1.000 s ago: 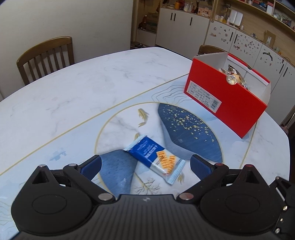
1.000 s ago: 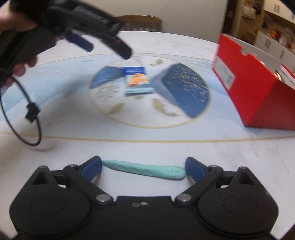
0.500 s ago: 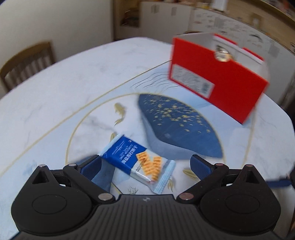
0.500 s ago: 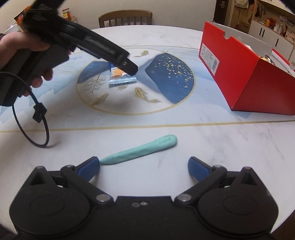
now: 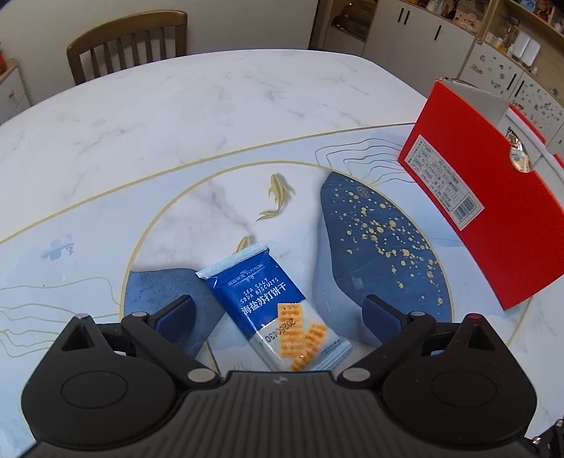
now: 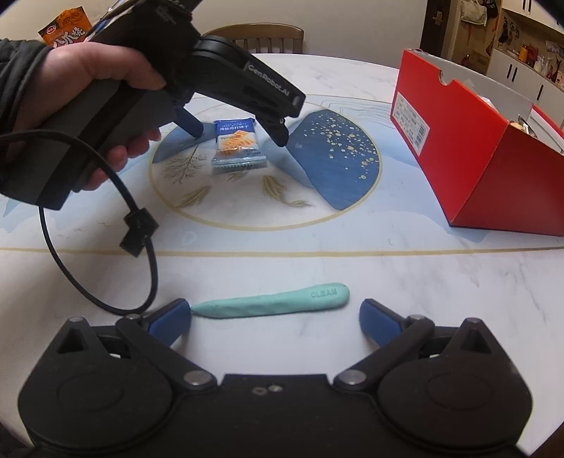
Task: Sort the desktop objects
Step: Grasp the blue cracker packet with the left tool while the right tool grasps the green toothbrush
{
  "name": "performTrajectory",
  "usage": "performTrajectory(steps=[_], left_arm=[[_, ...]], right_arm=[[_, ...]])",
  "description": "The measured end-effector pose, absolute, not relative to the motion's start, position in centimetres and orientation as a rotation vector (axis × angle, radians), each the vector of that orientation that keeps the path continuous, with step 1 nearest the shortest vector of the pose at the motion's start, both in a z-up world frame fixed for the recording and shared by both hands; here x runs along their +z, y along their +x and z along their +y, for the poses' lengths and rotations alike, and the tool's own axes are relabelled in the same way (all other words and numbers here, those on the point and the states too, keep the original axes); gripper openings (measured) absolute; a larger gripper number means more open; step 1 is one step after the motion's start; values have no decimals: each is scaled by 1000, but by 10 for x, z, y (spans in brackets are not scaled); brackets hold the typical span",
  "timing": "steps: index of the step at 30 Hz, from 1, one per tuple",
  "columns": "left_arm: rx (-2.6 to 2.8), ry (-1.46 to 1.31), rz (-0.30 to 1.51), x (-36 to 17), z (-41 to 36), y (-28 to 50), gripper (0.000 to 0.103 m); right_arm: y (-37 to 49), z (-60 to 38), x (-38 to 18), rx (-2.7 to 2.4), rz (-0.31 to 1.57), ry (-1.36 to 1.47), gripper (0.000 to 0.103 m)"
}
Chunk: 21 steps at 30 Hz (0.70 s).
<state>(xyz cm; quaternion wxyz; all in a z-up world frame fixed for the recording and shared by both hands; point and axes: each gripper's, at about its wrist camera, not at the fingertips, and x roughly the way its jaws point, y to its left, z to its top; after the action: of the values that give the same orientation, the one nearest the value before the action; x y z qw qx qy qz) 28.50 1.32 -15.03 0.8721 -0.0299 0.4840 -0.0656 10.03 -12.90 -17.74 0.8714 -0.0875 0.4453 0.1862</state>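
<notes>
A blue and white soda biscuit packet [image 5: 278, 310] lies flat on the table's round painted centre. My left gripper [image 5: 278, 313] is open and low over it, one finger on each side; the right wrist view shows that gripper [image 6: 239, 128] and the packet [image 6: 238, 144] too. A teal stick marked CLEAN [image 6: 273, 304] lies on the white marble. My right gripper [image 6: 275, 319] is open around it, the left fingertip [image 6: 172, 317] at its pointed end. The open red shoebox [image 5: 486, 211] stands at the right and holds a foil-wrapped item [image 5: 518, 155].
The red box also shows in the right wrist view [image 6: 476, 155]. A wooden chair [image 5: 130, 42] stands at the far side of the table. An orange snack bag [image 6: 67, 31] sits far left. A black cable [image 6: 105, 246] hangs from the left gripper's handle.
My left gripper has come down and closer, so the packet now sits between its fingers. My right gripper has shifted slightly around the teal stick. Both stay open.
</notes>
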Motion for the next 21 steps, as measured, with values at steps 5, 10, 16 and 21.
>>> performTrajectory(steps=[5,10,16,21], left_arm=[[-108,-45,968,-147,13,282,75],[-121,-18,936,-146,15,280,52],[-156,-26,928,-145,18,280,43],[-169,-34,925,-143,20,278,40]], right_arm=[[100,-130,-177,392,922,-184,101],[101,-129,-176,396,913,-184,98],[101,-130,-176,397,915,-186,97],[104,-134,-175,373,927,-175,97]])
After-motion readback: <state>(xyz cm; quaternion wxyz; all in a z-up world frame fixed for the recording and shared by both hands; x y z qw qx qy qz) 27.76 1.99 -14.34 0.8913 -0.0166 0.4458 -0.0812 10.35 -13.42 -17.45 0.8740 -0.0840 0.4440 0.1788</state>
